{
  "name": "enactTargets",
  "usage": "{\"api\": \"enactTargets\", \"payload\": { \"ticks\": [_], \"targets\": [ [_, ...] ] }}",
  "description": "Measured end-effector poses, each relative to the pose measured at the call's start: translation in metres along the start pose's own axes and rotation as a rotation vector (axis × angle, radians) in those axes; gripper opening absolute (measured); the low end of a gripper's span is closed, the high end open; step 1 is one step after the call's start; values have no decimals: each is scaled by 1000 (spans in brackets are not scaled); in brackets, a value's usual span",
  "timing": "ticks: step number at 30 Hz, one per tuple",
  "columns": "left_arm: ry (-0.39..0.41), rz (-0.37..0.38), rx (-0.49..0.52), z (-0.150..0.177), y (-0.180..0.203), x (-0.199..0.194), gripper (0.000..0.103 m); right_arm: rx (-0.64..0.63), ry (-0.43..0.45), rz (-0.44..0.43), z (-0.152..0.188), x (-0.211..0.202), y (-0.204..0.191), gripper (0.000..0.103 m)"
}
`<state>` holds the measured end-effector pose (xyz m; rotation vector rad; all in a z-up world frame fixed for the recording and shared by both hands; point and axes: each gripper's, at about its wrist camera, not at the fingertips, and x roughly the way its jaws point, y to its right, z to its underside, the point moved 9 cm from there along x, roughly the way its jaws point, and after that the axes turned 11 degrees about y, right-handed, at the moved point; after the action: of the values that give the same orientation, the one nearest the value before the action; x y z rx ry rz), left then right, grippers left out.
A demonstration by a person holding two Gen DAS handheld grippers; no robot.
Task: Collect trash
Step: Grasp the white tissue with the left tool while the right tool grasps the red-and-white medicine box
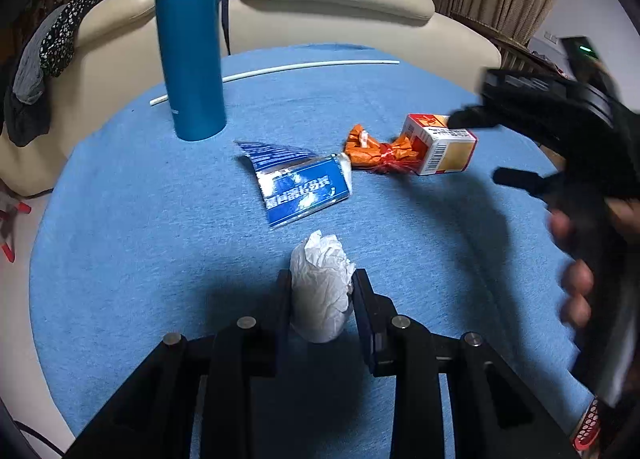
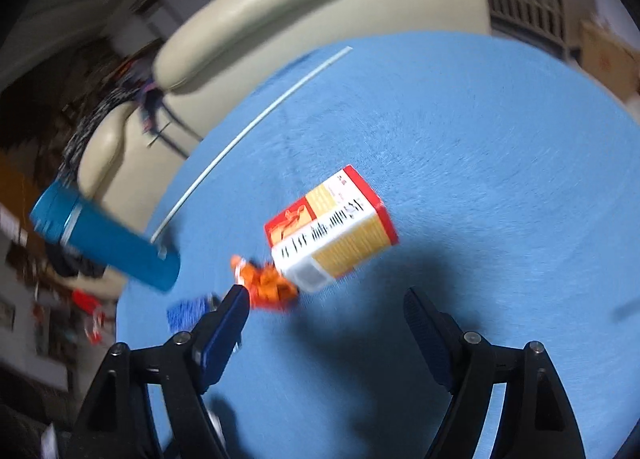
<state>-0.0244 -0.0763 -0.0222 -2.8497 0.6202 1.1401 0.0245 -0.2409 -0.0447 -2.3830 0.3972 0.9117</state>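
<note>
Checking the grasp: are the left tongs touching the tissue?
Touching. Left wrist view shows the left tongs with both fingers pressed against the tissue.

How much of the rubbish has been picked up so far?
Nothing looks binned yet; no bin is in view. In hand: the left hand-held gripper is shut on the crumpled white tissue. The right hand-held gripper is open, above the blue cloth near the small carton. Left: that carton, the orange wrapper and the blue foil packet. The blue bottle hardly looks like trash.
</note>
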Motion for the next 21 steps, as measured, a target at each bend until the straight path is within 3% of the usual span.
{"api": "enactTargets", "payload": {
  "ticks": [3,7,16,21],
  "targets": [
    [-4,-6,-8,2,-7,-2,31,-29,29,57,-9,21,-12,82],
    [-2,-9,-18,2,-14,-4,31,-147,-10,132,0,40,-15,82],
    [0,16,-20,3,-8,0,31,-2,27,243,-17,-10,113,82],
    [0,18,-10,2,-2,0,31,-8,53,227,-27,-19,117,82]
  ]
}}
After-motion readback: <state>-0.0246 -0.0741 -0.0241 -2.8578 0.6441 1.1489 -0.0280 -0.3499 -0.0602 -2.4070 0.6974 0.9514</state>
